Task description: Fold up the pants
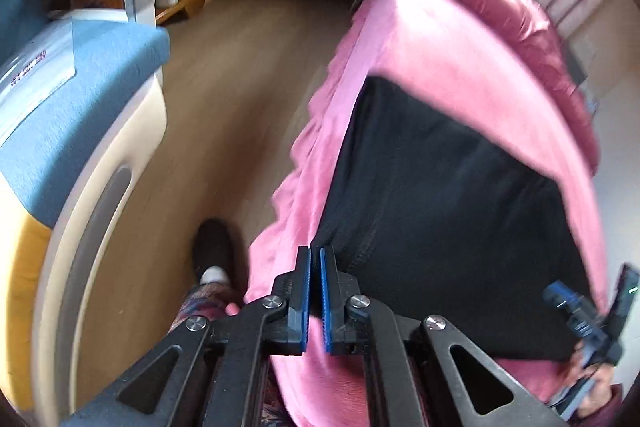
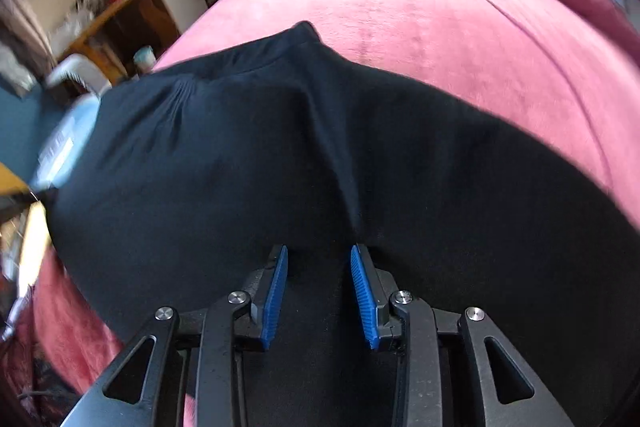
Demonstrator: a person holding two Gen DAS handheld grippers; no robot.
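Note:
Black pants (image 1: 440, 195) lie flat on a pink bed cover (image 1: 420, 35), near the bed's left edge. In the left wrist view my left gripper (image 1: 316, 251) is shut, its blue pads pinching the pants' near left corner at the tips. In the right wrist view the pants (image 2: 240, 155) fill the middle, waistband end toward the far left. My right gripper (image 2: 320, 251) hovers low over them, open, with dark cloth below the gap. A raised crease (image 2: 340, 167) in the cloth runs down to its right finger.
A blue and white padded chair (image 1: 80, 99) stands left of the bed across a strip of wooden floor (image 1: 240, 87). A person's dark shoe (image 1: 212, 247) is on that floor. A bunched pink quilt (image 1: 520, 39) lies at the bed's far side. A hand (image 1: 592, 387) holds the other tool at bottom right.

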